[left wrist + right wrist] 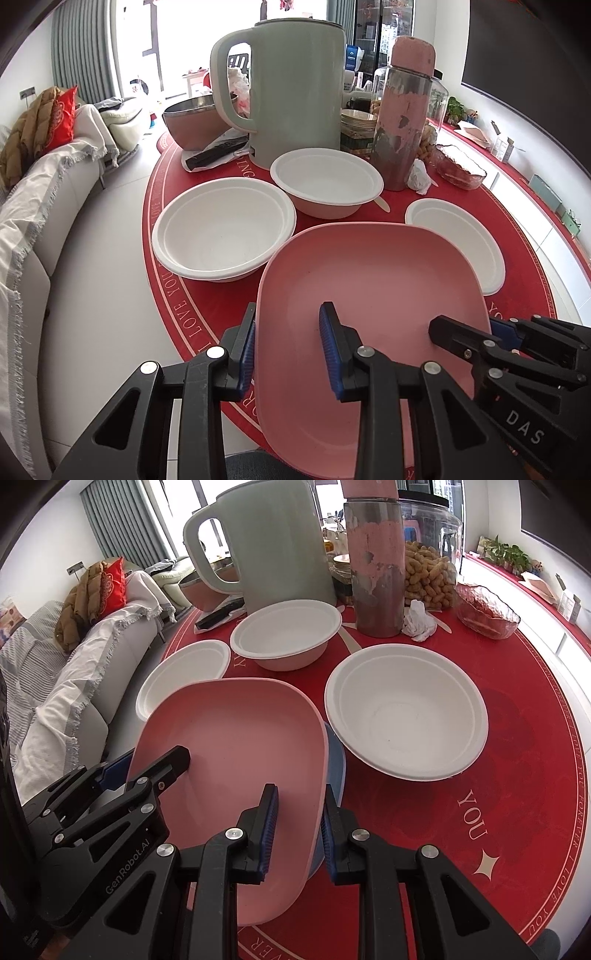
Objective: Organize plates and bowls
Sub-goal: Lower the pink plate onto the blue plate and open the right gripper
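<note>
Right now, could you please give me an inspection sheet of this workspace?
Surface: round table under a red printed tablecloth.
Job's things: pink plate over a blue plate; three white bowls, left, back, right.
Clutter: green kettle, worn pink flask, peanut jar, glass dish, crumpled tissue, metal bowl.
Grippers: left tongs straddle the pink plate's left rim; right tongs straddle its right rim; both open.
Cables: nothing seen.
Surroundings: sofa, curtains, window.
</note>
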Available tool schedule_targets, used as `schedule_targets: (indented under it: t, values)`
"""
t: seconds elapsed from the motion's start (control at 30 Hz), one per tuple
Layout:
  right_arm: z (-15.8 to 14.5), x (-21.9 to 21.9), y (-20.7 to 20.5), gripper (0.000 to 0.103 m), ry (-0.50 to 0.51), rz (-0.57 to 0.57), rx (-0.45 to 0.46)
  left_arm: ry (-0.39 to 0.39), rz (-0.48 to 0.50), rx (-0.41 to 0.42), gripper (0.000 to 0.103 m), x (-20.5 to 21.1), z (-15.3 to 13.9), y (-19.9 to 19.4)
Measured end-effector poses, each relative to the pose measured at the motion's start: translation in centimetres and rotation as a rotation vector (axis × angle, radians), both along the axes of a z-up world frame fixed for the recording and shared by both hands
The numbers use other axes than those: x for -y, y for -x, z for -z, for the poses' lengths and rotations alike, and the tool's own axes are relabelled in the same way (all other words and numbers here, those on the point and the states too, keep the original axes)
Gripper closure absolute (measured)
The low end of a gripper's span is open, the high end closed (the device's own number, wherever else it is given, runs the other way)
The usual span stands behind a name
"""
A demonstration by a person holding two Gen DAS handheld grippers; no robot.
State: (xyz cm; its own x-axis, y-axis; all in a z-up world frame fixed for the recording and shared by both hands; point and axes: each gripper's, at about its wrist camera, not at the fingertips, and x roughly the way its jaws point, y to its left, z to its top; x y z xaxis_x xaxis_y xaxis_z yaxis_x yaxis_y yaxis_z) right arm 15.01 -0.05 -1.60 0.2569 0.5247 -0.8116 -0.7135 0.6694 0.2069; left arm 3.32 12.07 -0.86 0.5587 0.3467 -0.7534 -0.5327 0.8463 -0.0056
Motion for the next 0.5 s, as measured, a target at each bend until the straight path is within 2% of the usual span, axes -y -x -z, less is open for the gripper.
schedule_targets:
  t: [0.5]
  values:
    - [0.67, 0.1, -0.4, 0.079, -0.004, 0.0, -0.023, 0.003, -0.004, -0.016, 0.068, -0.02, 0.55, -0.44]
